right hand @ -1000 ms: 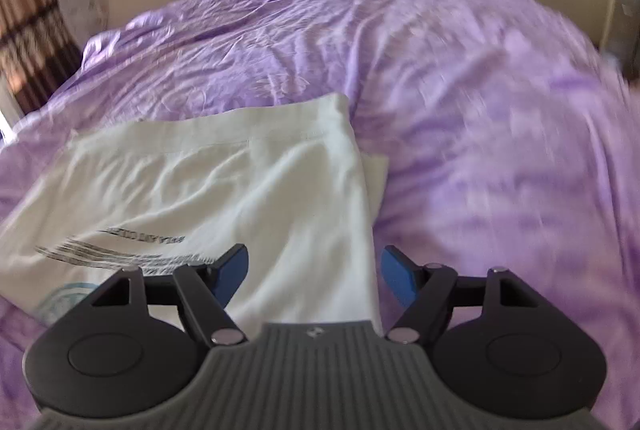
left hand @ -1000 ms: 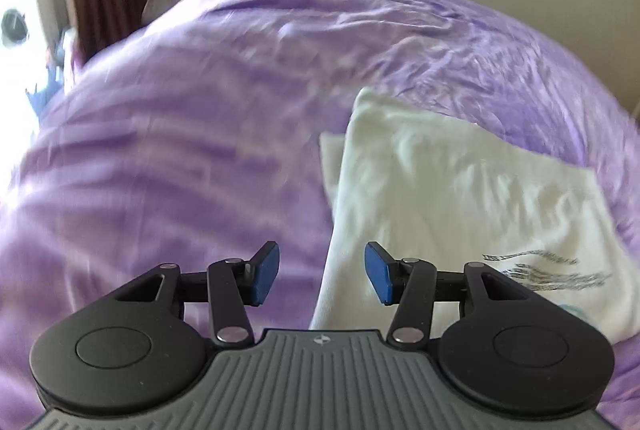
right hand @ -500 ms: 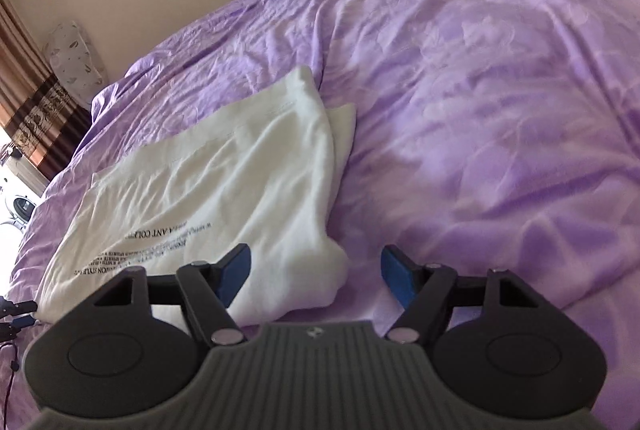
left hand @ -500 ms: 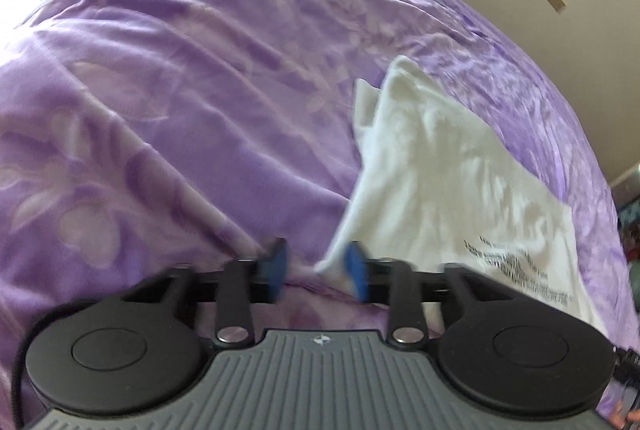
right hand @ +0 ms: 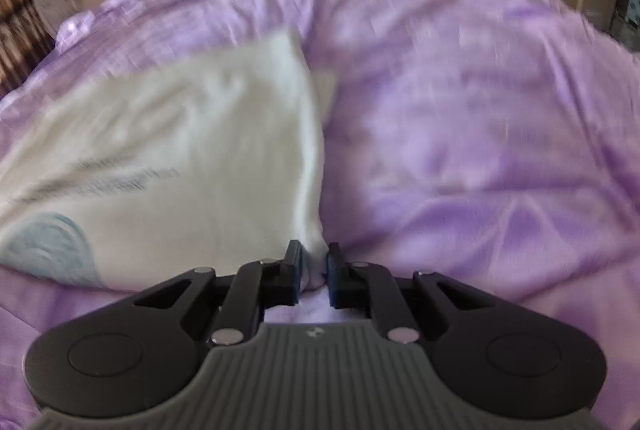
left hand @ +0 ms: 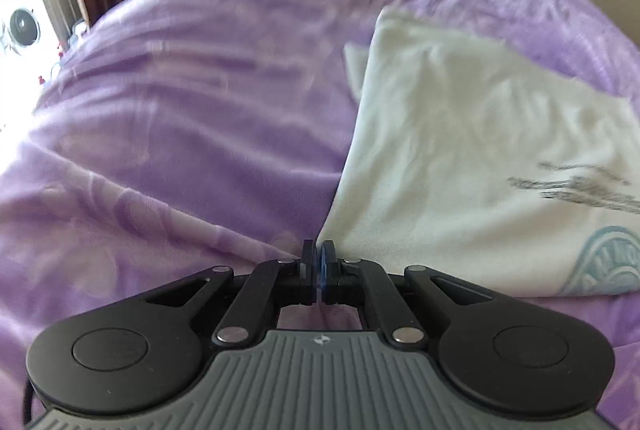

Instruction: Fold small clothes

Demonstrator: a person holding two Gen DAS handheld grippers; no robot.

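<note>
Two near corners of the white printed T-shirt (left hand: pixel 460 157) on the purple bedspread (left hand: pixel 180 109) are taken: left gripper (left hand: pixel 319 256) pinched on one, right gripper (right hand: pixel 313 266) closing on the other, seemingly to fold it over.

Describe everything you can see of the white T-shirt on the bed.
The white T-shirt is soft, wrinkled cloth, already folded into a long panel lying flat on the purple bedspread. It carries lines of dark print and a round teal emblem near one end; a narrow flap peeks out at its far edge. The left gripper is shut on one near corner, and the right gripper is closing on the other, cloth between its jaws.
</note>
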